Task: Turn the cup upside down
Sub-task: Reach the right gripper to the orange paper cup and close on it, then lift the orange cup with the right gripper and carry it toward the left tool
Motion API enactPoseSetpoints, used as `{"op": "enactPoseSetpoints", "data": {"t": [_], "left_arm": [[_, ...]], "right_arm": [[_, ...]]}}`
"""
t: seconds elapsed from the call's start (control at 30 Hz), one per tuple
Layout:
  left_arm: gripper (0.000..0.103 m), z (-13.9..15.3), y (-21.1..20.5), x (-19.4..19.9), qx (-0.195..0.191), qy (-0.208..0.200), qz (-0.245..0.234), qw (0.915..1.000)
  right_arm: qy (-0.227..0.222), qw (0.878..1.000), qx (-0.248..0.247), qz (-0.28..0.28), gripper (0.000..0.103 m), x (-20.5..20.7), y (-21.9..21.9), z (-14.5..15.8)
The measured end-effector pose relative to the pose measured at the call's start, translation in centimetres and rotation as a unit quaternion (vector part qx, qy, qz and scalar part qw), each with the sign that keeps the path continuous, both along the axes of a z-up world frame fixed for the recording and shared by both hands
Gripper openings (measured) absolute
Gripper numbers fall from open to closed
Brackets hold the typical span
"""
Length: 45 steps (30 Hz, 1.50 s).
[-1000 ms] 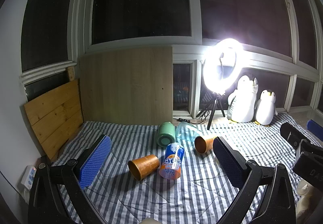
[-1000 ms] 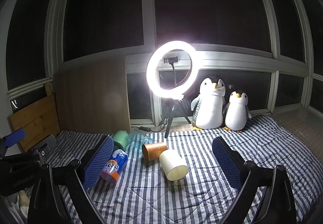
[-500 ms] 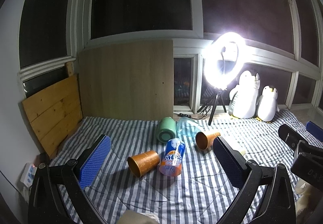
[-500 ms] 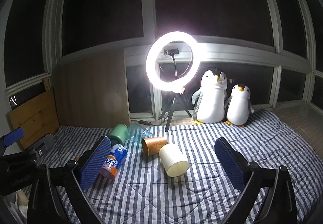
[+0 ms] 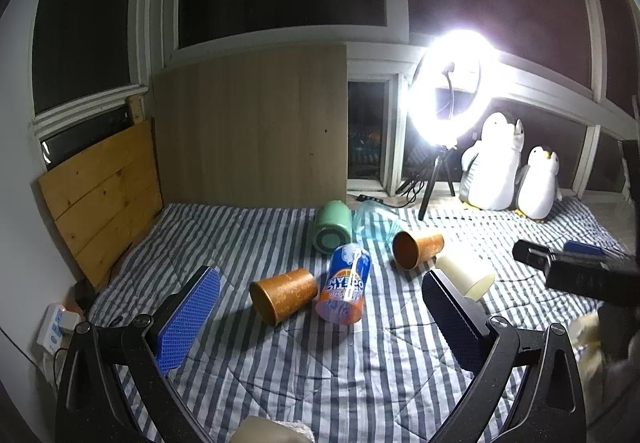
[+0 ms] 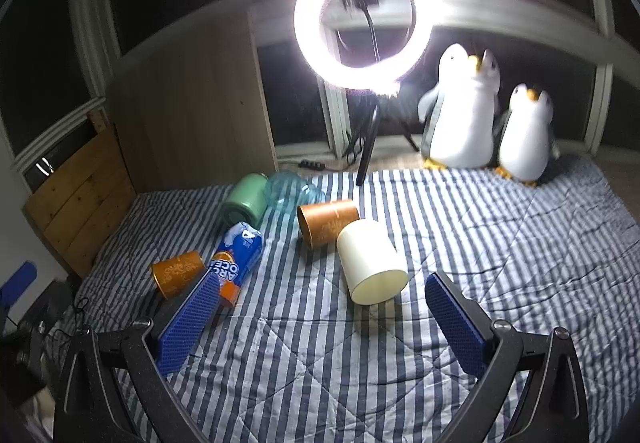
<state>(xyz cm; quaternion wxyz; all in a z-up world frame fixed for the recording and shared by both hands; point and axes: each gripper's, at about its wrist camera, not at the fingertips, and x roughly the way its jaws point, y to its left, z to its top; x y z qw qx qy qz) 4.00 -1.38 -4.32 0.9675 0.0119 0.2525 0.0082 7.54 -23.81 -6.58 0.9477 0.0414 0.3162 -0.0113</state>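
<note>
The cream cup [image 6: 372,265] lies on its side on the striped bed [image 6: 500,243], its far end touching a copper cup [image 6: 326,223] that also lies tipped over. The right gripper [image 6: 320,323] hovers just before it, fingers [image 6: 188,323] spread wide and empty. The left gripper [image 5: 320,327] hangs released too, facing another copper cup [image 5: 284,295] and a blue can [image 5: 344,291]. Two plush penguins [image 6: 460,111] sit beside a glowing ring light [image 6: 362,17].

In the left wrist view the cream cup [image 5: 466,275] sits half hidden behind a gripper finger; a pale object [image 5: 268,431] at the bottom edge is cut off, perhaps another cup.
</note>
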Motion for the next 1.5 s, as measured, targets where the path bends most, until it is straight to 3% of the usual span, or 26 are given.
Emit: {"op": "enactPoseSetpoints", "data": {"t": [0.37, 0.43, 0.53, 0.77, 1.0, 1.27, 1.5], "left_arm": [[0.103, -1.8, -0.2, 1.1, 0.003, 0.028, 0.018, 0.9994], [0.103, -2.2, -0.1, 1.3, 0.004, 0.033, 0.024, 0.9991], [0.103, -2.8, 0.2, 1.5, 0.006, 0.041, 0.035, 0.9985], [0.103, -4.3, 1.7, 2.2, 0.002, 0.064, 0.058, 0.9963], [0.102, -5.0, 3.3, 2.5, 0.002, 0.074, 0.08, 0.9941], [0.102, -5.5, 6.1, 2.8, -0.004, 0.084, 0.106, 0.9907], [0.102, -5.8, 7.1, 3.2, -0.007, 0.089, 0.113, 0.9896]], "right_arm": [[0.099, 0.99, 0.105, 0.013, 0.101, 9.5, -5.8, -3.0], [0.124, 0.983, 0.137, 0.003, 0.095, 11.7, -7.4, -4.1], [0.149, 0.972, 0.184, -0.009, 0.079, 14.5, -9.5, -5.2], [0.193, 0.96, 0.202, -0.01, 0.055, 20.5, -10.2, -6.6], [0.23, 0.938, 0.257, -0.037, 0.051, 25.7, -10.6, -8.9], [0.265, 0.934, 0.231, -0.065, 0.045, 29.4, -9.7, -10.7], [0.301, 0.93, 0.205, -0.044, 0.036, 31.0, -6.9, -12.8]]}}
